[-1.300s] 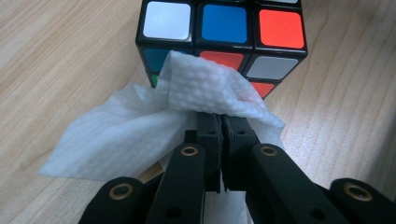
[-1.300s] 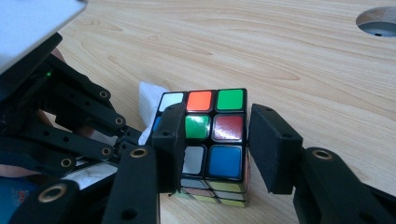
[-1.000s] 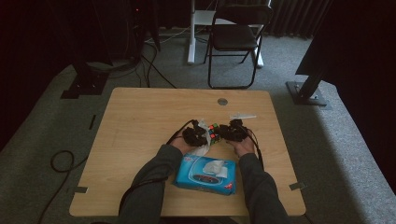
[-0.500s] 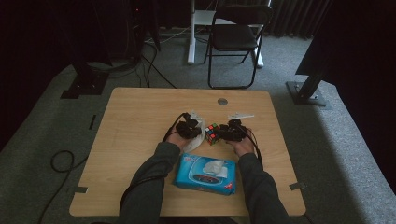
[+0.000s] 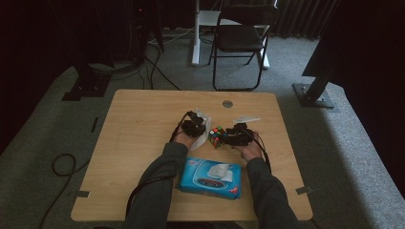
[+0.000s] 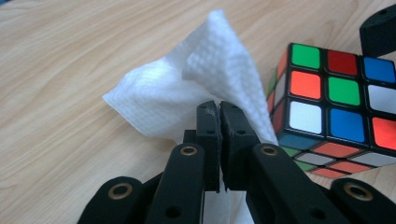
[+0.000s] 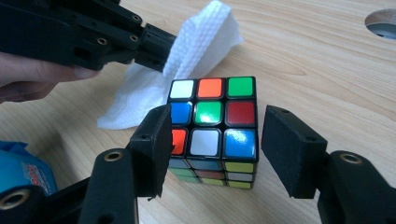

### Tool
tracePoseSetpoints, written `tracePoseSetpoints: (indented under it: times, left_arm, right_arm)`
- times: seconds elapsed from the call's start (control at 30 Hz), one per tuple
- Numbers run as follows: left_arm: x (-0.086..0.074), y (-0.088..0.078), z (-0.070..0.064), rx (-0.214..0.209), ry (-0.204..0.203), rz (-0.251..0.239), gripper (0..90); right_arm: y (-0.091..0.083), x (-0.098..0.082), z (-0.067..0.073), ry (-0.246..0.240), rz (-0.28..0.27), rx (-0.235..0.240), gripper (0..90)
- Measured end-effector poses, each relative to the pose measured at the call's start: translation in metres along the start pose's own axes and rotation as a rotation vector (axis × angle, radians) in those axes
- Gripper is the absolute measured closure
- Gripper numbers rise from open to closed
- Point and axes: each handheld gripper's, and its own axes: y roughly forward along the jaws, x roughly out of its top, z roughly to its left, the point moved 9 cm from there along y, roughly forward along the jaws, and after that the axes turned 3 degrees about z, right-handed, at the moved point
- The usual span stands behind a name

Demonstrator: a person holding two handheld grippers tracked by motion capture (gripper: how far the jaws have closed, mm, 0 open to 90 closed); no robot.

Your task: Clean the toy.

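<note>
— Between my left claw's (image 6: 219,109) jaws, what?
— A white wet wipe (image 6: 187,93), pinched tight, hanging just beside the Rubik's cube (image 7: 212,128).
— And my right claw (image 7: 215,149)?
— Jaws just opening, flanking the cube without pressing; it sits on the table (image 5: 143,133). Nearer me lies the blue wipes pack (image 5: 210,177).

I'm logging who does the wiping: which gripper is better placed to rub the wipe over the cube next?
Probably left. The left gripper is shut on the white wipe, right beside the cube. The right gripper has just been opening; its pads stand clear on either side of the cube, holding no wipe.
</note>
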Motion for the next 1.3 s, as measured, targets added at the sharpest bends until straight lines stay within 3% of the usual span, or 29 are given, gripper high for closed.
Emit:
tracePoseSetpoints:
  times: [0.3,0.63,0.8,1.0,1.3]
  left_arm:
    - [-0.005,-0.003,-0.013,-0.044,0.020,-0.026,86.7]
    - [-0.012,-0.007,-0.028,-0.084,0.061,-0.052,86.4]
    - [-0.014,-0.009,-0.035,-0.127,0.088,-0.062,86.6]
    - [-0.017,-0.012,-0.037,-0.167,0.107,-0.060,86.7]
    - [-0.017,-0.010,-0.015,-0.090,0.011,-0.059,86.0]
  right_arm:
    - [0.001,-0.001,-0.003,0.012,0.003,-0.014,42.1]
    - [0.001,-0.001,-0.014,0.062,-0.002,-0.049,42.8]
    - [-0.001,0.000,-0.020,0.093,-0.007,-0.070,45.6]
    - [0.001,0.001,-0.021,0.115,-0.017,-0.055,50.2]
    - [0.007,0.004,-0.007,0.079,-0.002,0.009,54.6]
